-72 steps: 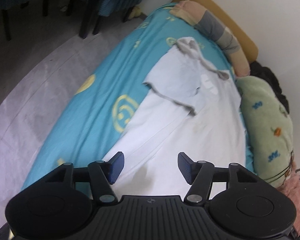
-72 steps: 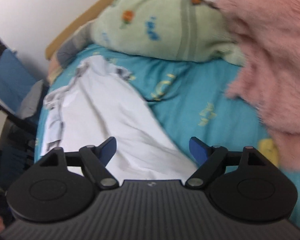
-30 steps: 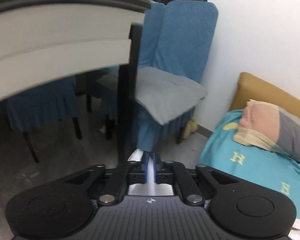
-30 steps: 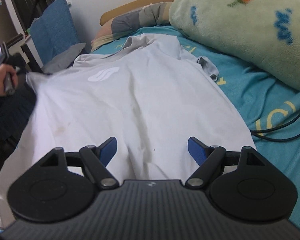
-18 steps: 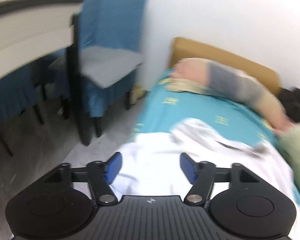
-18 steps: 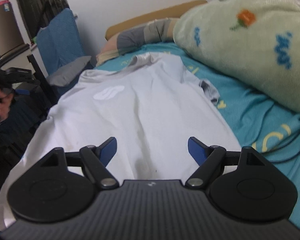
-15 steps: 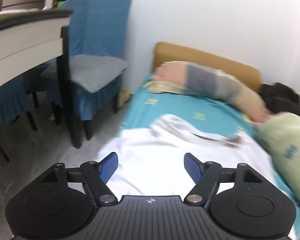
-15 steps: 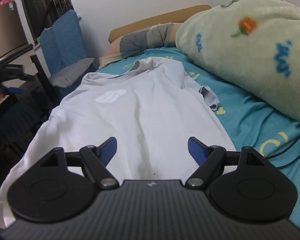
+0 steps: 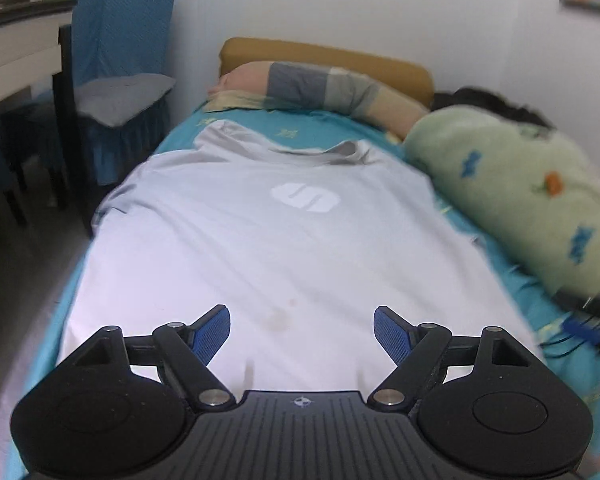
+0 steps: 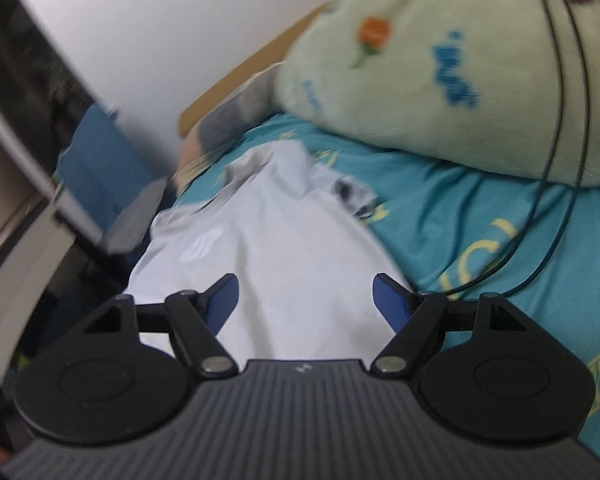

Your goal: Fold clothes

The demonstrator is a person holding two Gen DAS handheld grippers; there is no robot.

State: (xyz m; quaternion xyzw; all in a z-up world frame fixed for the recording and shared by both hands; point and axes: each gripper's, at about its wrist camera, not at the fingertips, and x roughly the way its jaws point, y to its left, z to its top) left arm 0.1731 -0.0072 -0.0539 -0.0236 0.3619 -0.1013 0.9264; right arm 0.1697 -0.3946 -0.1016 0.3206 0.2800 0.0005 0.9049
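A light grey T-shirt (image 9: 284, 240) with a white chest logo lies spread flat, front up, on the teal bed sheet (image 9: 288, 128), collar toward the headboard. My left gripper (image 9: 302, 330) is open and empty, hovering above the shirt's lower part near the hem. In the right wrist view the same T-shirt (image 10: 284, 248) stretches away to the upper left, with its right sleeve bunched near the sheet. My right gripper (image 10: 304, 300) is open and empty above the shirt's lower right side.
A green plush blanket (image 9: 520, 192) lies along the bed's right side, also in the right wrist view (image 10: 460, 72), with black cables (image 10: 560, 160) hanging over it. A striped pillow (image 9: 320, 88) sits at the headboard. A blue-covered chair (image 9: 120, 92) and a desk (image 9: 16, 52) stand left of the bed.
My left gripper opened and let go of the shirt, then swung from facing the chair to above the shirt's hem. The shirt now lies spread flat. My right gripper tilted and shifted right.
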